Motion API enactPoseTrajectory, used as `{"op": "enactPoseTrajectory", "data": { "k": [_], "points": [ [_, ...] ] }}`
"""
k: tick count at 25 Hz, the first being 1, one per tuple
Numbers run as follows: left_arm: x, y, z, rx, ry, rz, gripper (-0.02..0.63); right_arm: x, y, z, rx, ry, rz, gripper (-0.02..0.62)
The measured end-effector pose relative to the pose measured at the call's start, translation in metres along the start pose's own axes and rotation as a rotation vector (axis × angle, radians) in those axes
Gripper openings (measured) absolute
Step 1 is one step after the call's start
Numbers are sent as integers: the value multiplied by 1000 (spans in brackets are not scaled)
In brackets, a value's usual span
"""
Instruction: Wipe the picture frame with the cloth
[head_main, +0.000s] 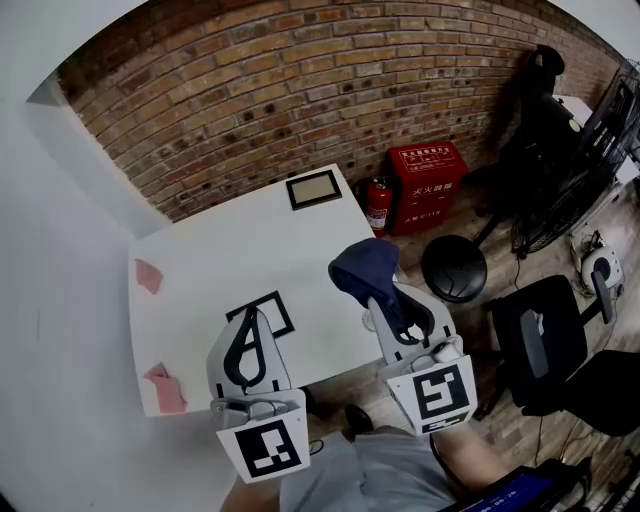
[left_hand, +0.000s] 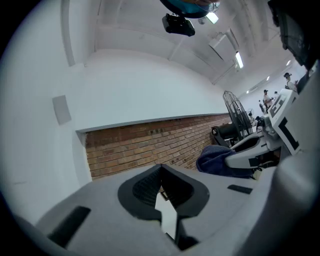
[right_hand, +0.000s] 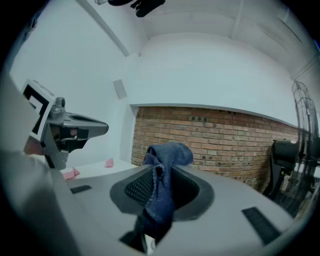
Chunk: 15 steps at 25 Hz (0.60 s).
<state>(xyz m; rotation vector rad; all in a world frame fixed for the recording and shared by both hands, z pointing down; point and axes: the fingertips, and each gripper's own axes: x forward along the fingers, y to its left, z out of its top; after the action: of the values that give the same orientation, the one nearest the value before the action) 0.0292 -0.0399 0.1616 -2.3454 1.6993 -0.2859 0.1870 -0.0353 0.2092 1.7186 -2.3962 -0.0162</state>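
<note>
Brick wall (head_main: 250, 90), white table (head_main: 210, 260), black office chair (head_main: 540, 340), wood floor (head_main: 500, 270).

The left gripper (head_main: 256, 316) covers the near left part of the black picture frame (head_main: 281, 316). The blue cloth (head_main: 365, 268) hides the right gripper's (head_main: 384, 300) fingertips, and in the right gripper view its lower end drops out of sight between the jaws. The two pink scraps (head_main: 148, 275) are too small to name. The person's lap (head_main: 380, 472) is cut off by the bottom edge.
</note>
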Motion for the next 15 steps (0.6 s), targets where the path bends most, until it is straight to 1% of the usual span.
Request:
{"op": "enactPoseTrajectory", "data": {
  "k": [5,15],
  "points": [
    [-3,4,0,8,-3,8,9,3,5,3,-4,-12,12,92],
    [-3,5,-4,-3,5,13,9,8,9,2,-10,-8,25,92]
  ]
}}
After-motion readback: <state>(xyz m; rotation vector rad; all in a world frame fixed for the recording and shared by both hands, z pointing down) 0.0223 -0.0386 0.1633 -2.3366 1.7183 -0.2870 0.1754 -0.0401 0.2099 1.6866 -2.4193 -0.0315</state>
